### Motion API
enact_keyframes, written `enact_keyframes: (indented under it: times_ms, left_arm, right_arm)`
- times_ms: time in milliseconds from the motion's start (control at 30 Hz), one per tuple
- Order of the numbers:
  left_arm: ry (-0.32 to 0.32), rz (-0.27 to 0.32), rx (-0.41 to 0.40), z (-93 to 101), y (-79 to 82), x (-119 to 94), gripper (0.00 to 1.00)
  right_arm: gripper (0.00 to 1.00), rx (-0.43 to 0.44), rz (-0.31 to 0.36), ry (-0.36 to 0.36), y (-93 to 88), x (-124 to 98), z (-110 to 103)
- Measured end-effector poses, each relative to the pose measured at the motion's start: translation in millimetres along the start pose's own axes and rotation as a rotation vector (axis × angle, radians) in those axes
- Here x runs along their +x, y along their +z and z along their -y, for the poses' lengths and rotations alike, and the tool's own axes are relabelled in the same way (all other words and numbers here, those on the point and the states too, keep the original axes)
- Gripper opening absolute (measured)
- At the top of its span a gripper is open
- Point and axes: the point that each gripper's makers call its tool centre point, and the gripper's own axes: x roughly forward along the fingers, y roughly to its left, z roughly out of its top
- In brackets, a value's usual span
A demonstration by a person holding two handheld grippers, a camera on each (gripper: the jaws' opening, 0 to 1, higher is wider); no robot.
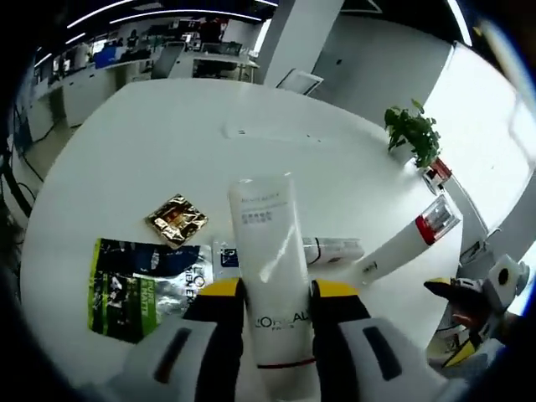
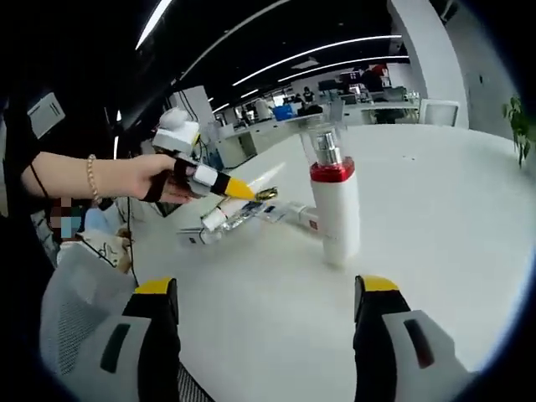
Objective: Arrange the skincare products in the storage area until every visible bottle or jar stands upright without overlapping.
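My left gripper (image 1: 279,289) is shut on a white L'Oreal tube (image 1: 268,251) and holds it above the round white table (image 1: 151,142). From the right gripper view, a hand carries that left gripper (image 2: 219,184) in the air with the tube (image 2: 266,173) sticking out of it. A white bottle with a red band and clear cap (image 2: 335,201) stands upright ahead of my right gripper (image 2: 268,293), whose jaws are wide open and apart from it. That bottle (image 1: 406,243) and the open right gripper (image 1: 448,322) also appear to the right of the tube.
On the table lie a gold packet (image 1: 177,219), a green and silver sachet (image 1: 138,285), and a small tube (image 1: 333,249). A potted plant (image 1: 414,134) and a small red box (image 1: 437,172) sit near the far edge. Office desks (image 2: 276,126) stand beyond.
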Motion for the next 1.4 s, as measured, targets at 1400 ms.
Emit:
enact_keyframes:
  times_ms: [1400]
  left_arm:
    - [-0.164, 0.172, 0.412, 124.2, -9.1, -102, 0.31]
  right_arm:
    - [0.48, 0.502, 0.233, 0.228, 112.6, 38, -64]
